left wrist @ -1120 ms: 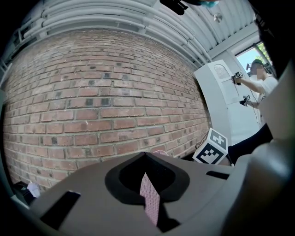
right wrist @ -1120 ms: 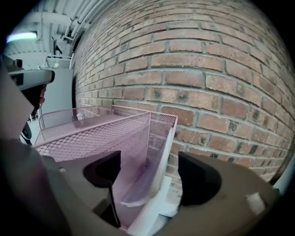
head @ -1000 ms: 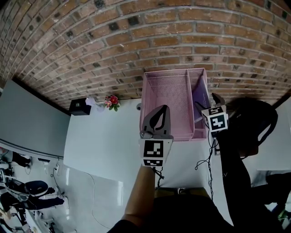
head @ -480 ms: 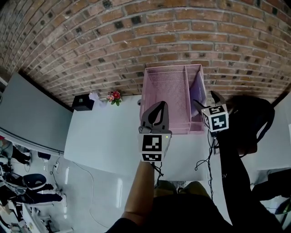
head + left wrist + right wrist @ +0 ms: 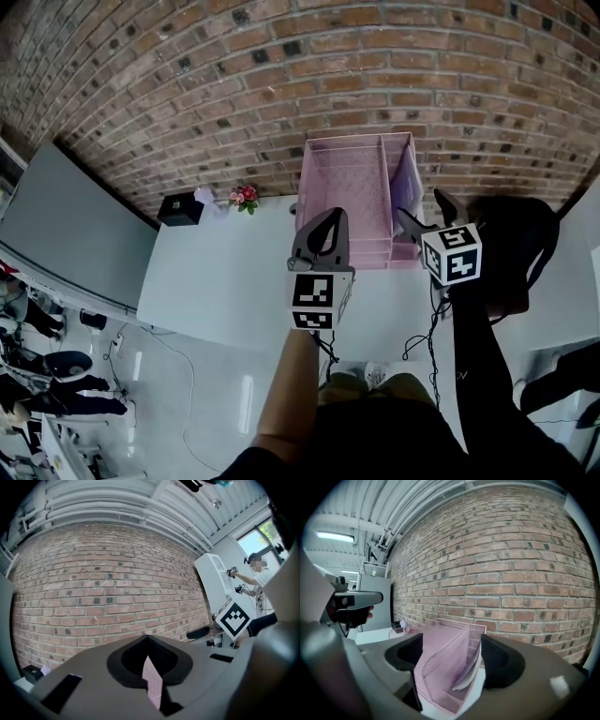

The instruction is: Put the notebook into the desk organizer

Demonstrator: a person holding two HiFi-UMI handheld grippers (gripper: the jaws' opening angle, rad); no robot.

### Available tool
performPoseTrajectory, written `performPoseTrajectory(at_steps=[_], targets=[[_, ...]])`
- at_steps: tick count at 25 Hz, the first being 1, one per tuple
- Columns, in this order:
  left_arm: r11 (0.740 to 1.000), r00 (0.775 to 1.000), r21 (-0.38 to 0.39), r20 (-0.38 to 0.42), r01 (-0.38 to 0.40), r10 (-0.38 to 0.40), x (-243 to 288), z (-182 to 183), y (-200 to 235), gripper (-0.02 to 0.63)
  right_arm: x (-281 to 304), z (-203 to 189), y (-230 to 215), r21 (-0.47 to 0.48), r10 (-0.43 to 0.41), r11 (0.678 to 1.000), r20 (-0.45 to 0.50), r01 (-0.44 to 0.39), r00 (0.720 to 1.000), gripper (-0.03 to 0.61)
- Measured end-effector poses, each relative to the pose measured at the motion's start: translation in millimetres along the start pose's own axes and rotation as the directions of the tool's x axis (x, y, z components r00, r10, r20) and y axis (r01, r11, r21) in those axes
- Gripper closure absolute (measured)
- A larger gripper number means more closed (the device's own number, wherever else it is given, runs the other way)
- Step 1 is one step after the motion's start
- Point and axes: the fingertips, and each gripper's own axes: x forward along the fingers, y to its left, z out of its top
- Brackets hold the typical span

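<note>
The pink mesh desk organizer (image 5: 349,192) stands on the white table (image 5: 225,281) against the brick wall. A pale purple notebook (image 5: 411,199) stands inside its narrow right compartment; in the right gripper view the notebook (image 5: 471,671) leans there with its pages fanned. My left gripper (image 5: 335,215) hovers in front of the organizer, shut and empty; its tips meet in the left gripper view (image 5: 147,637). My right gripper (image 5: 420,204) is open at the organizer's right front corner, holding nothing. The organizer (image 5: 440,667) shows between its spread jaws.
A black box (image 5: 180,208) and a small flower pot (image 5: 245,196) sit at the table's back left. Black cables (image 5: 427,328) hang off the front right edge. A dark bag or chair (image 5: 514,246) stands to the right. A grey panel (image 5: 66,234) borders the left.
Both grippers have drawn back a little from the organizer, and the view has pulled away from the table. The notebook stays in the right compartment.
</note>
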Motion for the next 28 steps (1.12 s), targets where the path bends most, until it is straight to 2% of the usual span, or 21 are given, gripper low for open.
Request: performPoseTrajectory(at_steps=[4, 9, 12, 19, 25, 28], targets=[[1.0, 1.0, -0.001, 0.021, 0.0, 0.0, -17, 10, 3, 0.606, -25, 22, 23, -0.02, 0.014, 1.0, 0.073, -0.012, 0.997, 0.196], [1.0, 0.999, -0.001, 0.046, 0.012, -0.012, -38, 19, 9, 0.606, -52, 40, 55, 0.009, 0.024, 1.0, 0.148, -0.026, 0.989, 0.196], [1.0, 0.998, 0.001, 0.059, 0.027, -0.027, -53, 25, 10, 0.607, -69, 42, 73, -0.006, 0.003, 1.0, 0.167, -0.003, 0.986, 0.196], [0.997, 0.994, 0.015, 0.079, 0.077, -0.078, -103, 31, 20, 0.607, -117, 37, 109, 0.03, -0.094, 0.996, 0.227, 0.089, 0.969, 0.196], [0.996, 0.99, 0.006, 0.111, 0.091, -0.091, -136, 30, 26, 0.607, -142, 39, 147, 0.035, -0.093, 0.996, 0.292, 0.086, 0.952, 0.196], [0.995, 0.989, 0.007, 0.114, 0.096, -0.096, -148, 28, 30, 0.606, -149, 38, 158, 0.024, -0.114, 0.993, 0.309, 0.112, 0.944, 0.196]])
